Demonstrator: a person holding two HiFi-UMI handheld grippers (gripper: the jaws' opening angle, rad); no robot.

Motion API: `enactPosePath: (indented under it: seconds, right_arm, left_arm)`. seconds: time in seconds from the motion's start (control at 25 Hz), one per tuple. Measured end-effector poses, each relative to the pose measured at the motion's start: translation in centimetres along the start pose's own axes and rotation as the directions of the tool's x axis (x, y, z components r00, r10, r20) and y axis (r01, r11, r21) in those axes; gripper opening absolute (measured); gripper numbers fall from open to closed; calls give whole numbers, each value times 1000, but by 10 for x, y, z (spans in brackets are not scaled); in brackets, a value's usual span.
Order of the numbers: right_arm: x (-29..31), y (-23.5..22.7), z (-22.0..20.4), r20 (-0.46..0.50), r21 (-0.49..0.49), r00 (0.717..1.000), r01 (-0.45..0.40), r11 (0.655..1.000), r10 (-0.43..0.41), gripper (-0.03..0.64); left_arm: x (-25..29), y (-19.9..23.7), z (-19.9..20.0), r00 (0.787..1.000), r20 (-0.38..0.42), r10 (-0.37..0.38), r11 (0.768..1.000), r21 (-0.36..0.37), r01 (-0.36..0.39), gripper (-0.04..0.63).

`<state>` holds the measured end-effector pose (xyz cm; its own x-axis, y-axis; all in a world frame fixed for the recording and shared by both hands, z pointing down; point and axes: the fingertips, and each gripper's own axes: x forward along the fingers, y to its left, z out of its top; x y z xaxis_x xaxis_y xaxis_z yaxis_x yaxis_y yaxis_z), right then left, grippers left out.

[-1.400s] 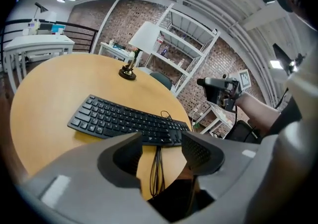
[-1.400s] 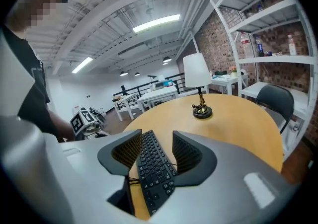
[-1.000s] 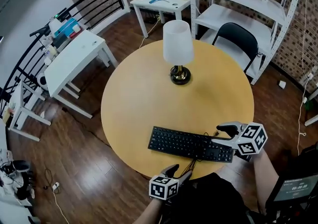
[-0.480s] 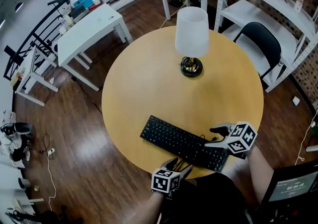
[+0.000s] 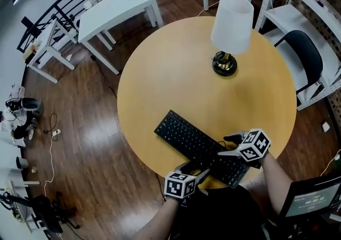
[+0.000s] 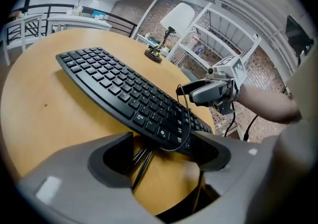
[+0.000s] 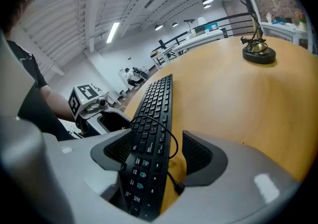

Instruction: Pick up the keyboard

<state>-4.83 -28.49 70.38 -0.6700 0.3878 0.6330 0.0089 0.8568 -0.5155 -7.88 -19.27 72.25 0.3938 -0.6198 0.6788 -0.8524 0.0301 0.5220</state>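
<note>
A black keyboard point(image 5: 192, 140) lies slantwise on the near part of the round wooden table point(image 5: 160, 74), its black cable point(image 6: 185, 118) looped over the keys. My left gripper point(image 5: 193, 170) is at the keyboard's near long edge. In the left gripper view that edge point(image 6: 164, 138) sits between the pads of the left gripper point(image 6: 164, 152), untouched. My right gripper point(image 5: 230, 146) straddles the keyboard's right end. The right gripper point(image 7: 159, 152) shows the keyboard point(image 7: 151, 118) between its pads with gaps. The jaws of both have just been opening and stand wide.
A lamp point(image 5: 232, 21) with a white shade stands on the table's far side. A black chair point(image 5: 309, 58) and white shelving are at the right, a white desk point(image 5: 120, 7) at the far left. The table edge runs just under my left gripper.
Both grippers have come down onto the keyboard: the left to its near edge, the right over its right end. Their jaws stand wider. The head camera has swung, so the table sits differently.
</note>
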Motion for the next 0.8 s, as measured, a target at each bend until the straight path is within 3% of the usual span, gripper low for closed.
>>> enactPosePath:
  seconds: [0.4,0.52,0.68,0.8]
  right_arm:
    - [34,-6,-9,-128,10,983,-130,991,130,304]
    - [33,-11,-7,-149,49,976,-152,987,157,263]
    - [35,-10,-4,-139,168,953,-245,955,269,245]
    - [40,-11,-6,-193,159,945,-237,958,266,197]
  left_arm:
    - [4,11,10,1000,-4,4,995,-103,-5,343]
    - [4,13,13,1000,-1,-2,990,-139,2,326]
    - [5,17,13,1000,1,-4,986,-168,5,304]
    - [6,21,12,1000,-1,-14,982,-191,14,276]
